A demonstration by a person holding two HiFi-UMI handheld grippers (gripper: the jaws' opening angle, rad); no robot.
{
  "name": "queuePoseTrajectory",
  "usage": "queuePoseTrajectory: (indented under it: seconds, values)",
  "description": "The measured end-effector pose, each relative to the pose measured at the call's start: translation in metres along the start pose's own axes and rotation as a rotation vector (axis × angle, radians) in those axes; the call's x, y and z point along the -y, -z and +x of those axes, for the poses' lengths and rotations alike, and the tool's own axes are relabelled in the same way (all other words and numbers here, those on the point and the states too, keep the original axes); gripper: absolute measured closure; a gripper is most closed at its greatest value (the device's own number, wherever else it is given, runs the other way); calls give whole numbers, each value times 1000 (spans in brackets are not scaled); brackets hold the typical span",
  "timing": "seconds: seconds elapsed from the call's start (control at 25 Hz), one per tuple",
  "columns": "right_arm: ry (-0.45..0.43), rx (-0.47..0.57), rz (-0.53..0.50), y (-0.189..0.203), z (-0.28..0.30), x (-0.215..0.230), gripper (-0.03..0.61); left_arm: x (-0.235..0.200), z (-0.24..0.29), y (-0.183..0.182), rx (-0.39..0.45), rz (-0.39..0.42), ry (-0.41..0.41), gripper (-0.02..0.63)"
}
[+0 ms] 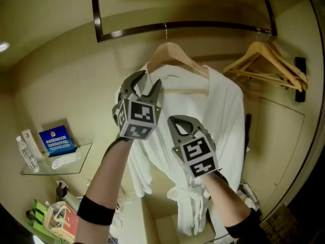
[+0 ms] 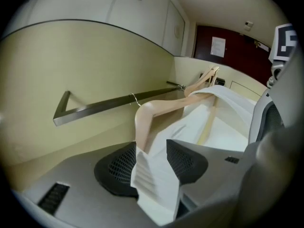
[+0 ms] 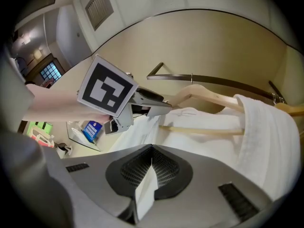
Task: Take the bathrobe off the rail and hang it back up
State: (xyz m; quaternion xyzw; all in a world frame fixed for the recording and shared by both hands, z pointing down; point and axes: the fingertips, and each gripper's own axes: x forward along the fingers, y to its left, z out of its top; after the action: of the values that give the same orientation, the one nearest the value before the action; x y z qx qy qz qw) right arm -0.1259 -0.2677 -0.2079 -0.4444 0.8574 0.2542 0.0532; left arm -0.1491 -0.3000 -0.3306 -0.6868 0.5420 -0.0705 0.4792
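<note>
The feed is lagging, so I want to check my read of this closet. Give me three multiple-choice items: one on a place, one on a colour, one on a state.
1. Where on the rail do the empty wooden hangers hang?
A. left end
B. right end
C. middle

2. What colour is the bathrobe?
A. white
B. navy
C. grey

3. How does the right tool stand?
A. wide open and empty
B. shut on a thin fold of the bathrobe
C. shut on a water bottle

Answers:
1 B: in the head view they hang beside the rail's right bracket.
2 A: the cloth is white in all three views.
3 B: in the right gripper view the jaws meet on a thin strip of white cloth.
</note>
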Motion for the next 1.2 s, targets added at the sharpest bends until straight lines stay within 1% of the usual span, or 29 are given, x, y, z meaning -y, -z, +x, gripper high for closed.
queuePoseTrajectory:
  seconds: [0.12,0.24,0.52,0.64,1.0,1.2]
  values:
    - [-6,21,-6,-13,8,3,555,-15,12,-18,18,37,-10,408]
    - [5,32,-29,-21,15,7,555,-22,27,-30,22,67,-7,408]
    - [7,45,-22,-30,20,19,554,-16,59,-35,-17,129,46,407]
    - [11,47,-32,-34,18,23,555,-12,70,-34,-26,137,60,407]
    - [5,45,-36,-33,12,30,555,-13,84,-37,-42,146,42,405]
    - [0,34,-34,-26,9,30,555,-15,83,-38,-31,122,21,411]
